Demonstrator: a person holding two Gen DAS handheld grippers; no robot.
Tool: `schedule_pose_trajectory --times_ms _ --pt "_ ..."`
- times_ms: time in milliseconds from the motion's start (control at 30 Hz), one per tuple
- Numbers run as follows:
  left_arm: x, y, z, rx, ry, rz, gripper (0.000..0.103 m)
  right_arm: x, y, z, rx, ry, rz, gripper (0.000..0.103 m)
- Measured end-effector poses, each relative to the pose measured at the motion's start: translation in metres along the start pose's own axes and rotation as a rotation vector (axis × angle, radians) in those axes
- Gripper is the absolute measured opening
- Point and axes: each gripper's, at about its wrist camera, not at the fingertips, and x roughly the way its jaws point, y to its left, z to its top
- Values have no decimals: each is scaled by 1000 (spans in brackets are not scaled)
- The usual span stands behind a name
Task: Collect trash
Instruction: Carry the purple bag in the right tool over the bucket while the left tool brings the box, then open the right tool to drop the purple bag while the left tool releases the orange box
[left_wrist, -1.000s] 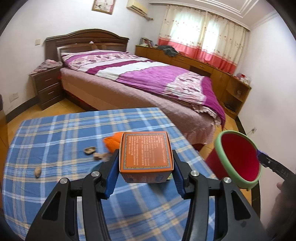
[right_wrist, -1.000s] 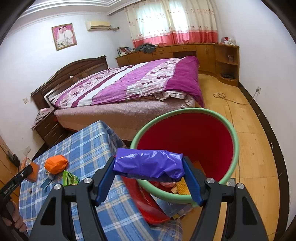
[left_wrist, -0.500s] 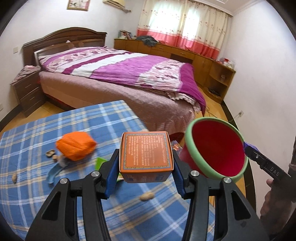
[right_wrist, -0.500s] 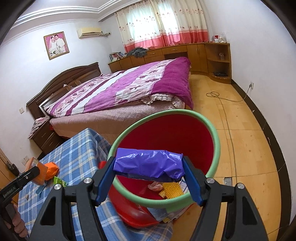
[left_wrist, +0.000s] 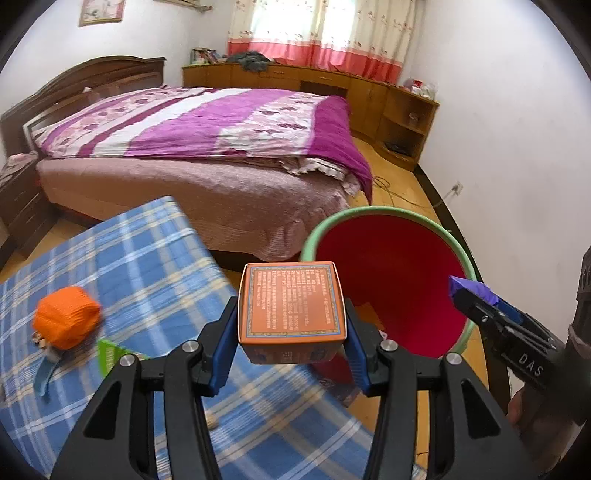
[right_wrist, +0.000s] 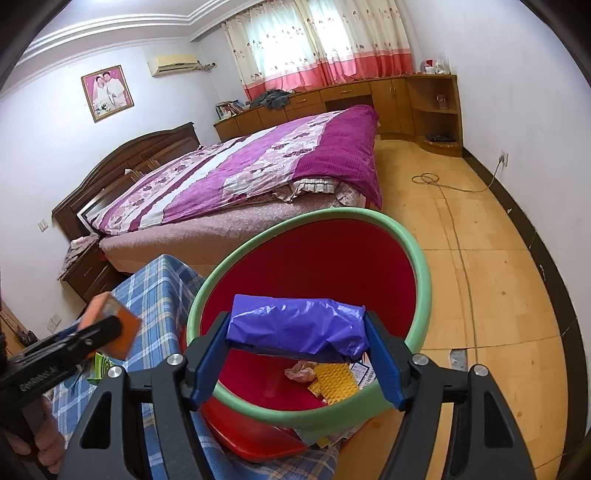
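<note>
Since the earlier frame the left gripper (left_wrist: 291, 332) has travelled from above the checked tablecloth (left_wrist: 122, 258) to the edge of the bin (left_wrist: 369, 212), its pads clamped on the orange box (left_wrist: 291, 299). The right gripper (right_wrist: 297, 354) holds a purple bag roll (right_wrist: 295, 328) over the bin's mouth. To do the drop well, I think each item should be fully past the green rim before release. The box is small, printed, undamaged.
</note>
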Motion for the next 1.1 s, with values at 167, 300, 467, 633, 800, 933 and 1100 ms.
schedule_pose_trajectory --times_ms 167,300,467,633,800,933,1100 --pt "17 -23 4 36 17 -29 53 4 -13 3 31 -1 6 73" --pt "29 -36 3 56 40 -54 53 4 -23 3 52 -3 17 73" --pt "36 -44 3 66 46 -80 53 8 -35 2 78 4 27 73" --pt "38 -46 6 63 35 -79 57 7 -39 3 96 -3 42 73" --pt "34 -45 7 56 21 -82 57 7 -42 2 104 2 53 76" --pt "28 -40 5 32 15 -83 57 7 -39 2 96 4 58 82" --pt "18 -27 -1 -1 15 -64 57 4 -34 2 84 -4 62 84"
